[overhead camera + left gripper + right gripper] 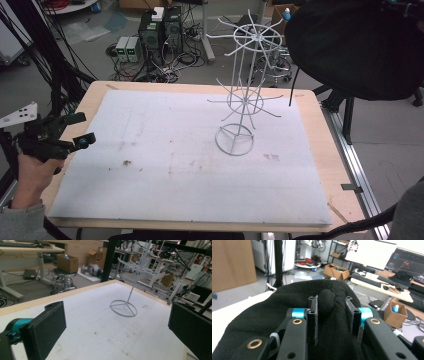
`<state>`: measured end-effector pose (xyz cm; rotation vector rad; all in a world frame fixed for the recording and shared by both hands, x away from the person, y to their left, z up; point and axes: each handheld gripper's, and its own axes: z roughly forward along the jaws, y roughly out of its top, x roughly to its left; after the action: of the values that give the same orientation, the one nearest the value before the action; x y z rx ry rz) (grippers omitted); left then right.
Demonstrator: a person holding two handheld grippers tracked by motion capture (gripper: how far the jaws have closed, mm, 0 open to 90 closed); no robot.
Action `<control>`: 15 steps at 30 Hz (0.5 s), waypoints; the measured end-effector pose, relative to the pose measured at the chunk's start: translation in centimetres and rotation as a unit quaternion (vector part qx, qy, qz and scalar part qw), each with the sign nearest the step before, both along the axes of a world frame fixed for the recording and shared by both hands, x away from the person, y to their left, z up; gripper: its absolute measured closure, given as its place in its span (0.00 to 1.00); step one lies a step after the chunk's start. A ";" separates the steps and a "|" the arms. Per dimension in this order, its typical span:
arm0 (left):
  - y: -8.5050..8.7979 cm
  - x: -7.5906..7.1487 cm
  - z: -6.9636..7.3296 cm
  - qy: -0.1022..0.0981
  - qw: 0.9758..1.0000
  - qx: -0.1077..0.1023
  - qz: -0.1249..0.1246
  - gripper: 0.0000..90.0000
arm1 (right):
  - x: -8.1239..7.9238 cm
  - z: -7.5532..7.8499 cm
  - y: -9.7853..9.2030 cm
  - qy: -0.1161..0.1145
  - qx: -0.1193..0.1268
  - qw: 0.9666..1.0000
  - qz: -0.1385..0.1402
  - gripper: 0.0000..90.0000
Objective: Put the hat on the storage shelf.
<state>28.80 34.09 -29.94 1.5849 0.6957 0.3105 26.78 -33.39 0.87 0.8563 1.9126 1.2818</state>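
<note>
Right gripper: a fold of black knitted fabric is being pinched, upper right of the high view.
Left gripper: being held wide open, empty, at far left.
White wire tiered stand: standing upright, nearer the fabric.

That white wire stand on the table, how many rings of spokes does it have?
2 on the white wire stand: an upper ring of spokes at the top of the pole, and a lower ring of spokes partway down, above the round base.

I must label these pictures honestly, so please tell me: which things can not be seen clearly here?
- Right gripper, high view: hidden by the black fabric, cut by the top edge.
- Fabric, right gripper view: its full shape is cut off below.
- Wire stand, left gripper view: its top is cut off; thin arms blend into the clutter.
</note>
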 end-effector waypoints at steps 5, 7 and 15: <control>-0.1 -0.1 0.1 -0.002 1.000 0.000 -0.004 0.02 | 0.6 -0.7 0.5 0.006 0.000 1.000 -0.002 0.77; -0.1 -0.1 0.1 -0.004 1.000 -0.001 -0.003 0.02 | 0.8 -1.0 0.7 0.008 -0.004 1.000 0.003 0.77; 0.0 -0.2 0.3 -0.006 1.000 -0.001 -0.003 0.02 | 1.3 -2.1 0.7 0.011 0.003 1.000 0.002 0.77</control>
<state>28.57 34.06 -29.65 1.5827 0.6802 0.3148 28.06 -32.72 -1.25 0.8737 1.9300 1.2861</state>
